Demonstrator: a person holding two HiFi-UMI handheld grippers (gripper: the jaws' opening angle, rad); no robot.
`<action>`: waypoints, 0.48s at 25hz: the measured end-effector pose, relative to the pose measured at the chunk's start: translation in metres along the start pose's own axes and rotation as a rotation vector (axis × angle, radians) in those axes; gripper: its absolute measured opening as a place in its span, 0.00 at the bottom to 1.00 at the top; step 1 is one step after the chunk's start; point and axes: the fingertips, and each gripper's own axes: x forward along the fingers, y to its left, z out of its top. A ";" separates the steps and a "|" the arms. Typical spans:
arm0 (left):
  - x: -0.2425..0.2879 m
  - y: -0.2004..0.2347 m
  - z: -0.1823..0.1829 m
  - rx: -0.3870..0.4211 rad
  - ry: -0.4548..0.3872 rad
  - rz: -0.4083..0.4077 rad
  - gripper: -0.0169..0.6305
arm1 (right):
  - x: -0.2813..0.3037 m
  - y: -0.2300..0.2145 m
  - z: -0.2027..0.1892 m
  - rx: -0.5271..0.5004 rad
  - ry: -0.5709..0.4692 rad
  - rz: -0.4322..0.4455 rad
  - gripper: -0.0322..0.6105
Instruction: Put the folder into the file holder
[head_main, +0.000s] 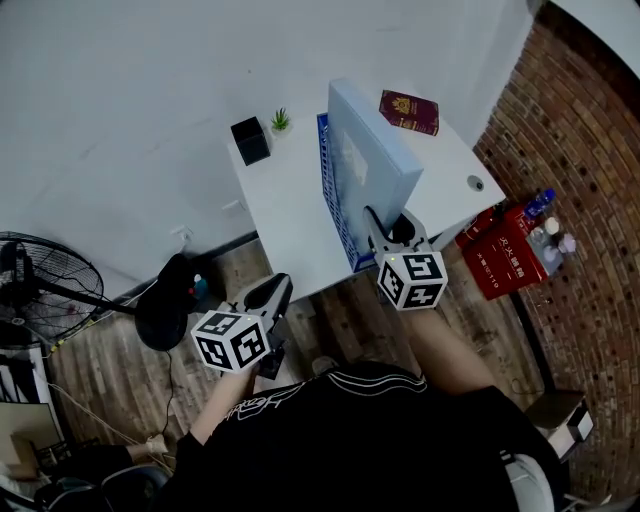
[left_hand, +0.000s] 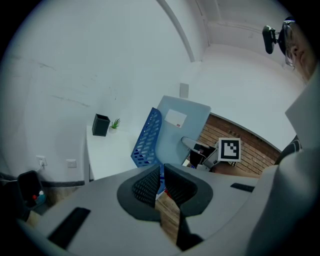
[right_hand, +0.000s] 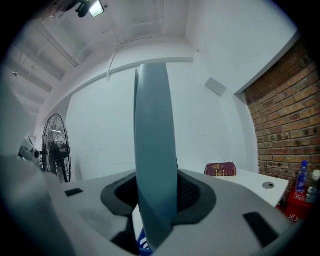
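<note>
A white tabletop (head_main: 290, 200) stands against a white wall. The right gripper's (right_hand: 156, 197) fingers (right_hand: 189, 192) clench the near edge of an upright, thick pale-blue folder (head_main: 370, 150). A blue perforated plastic file holder (head_main: 335, 220) sits just left of them. Hold the folder vertical and line it up over the slot before lowering. The left gripper's (head_main: 272, 292) fingers, well apart from the folder, are closed on nothing.

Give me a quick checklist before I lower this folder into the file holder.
1. Right gripper clamped on the light blue folder: ok.
2. Folder standing upright: ok.
3. Folder's bottom edge lined up with the blue file holder: cannot tell.
4. File holder standing on the white table: ok.
5. Left gripper empty and off the table: ok.
6. Red book out of the way: ok.
</note>
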 end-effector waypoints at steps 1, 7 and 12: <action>-0.001 0.001 0.000 -0.001 -0.002 0.003 0.10 | 0.000 0.000 -0.003 -0.001 0.005 -0.001 0.30; -0.004 0.007 0.002 -0.004 -0.004 0.017 0.10 | 0.005 0.001 -0.024 -0.012 0.043 -0.011 0.31; -0.005 0.008 -0.003 -0.005 0.001 0.019 0.10 | 0.007 0.000 -0.041 -0.012 0.088 -0.014 0.32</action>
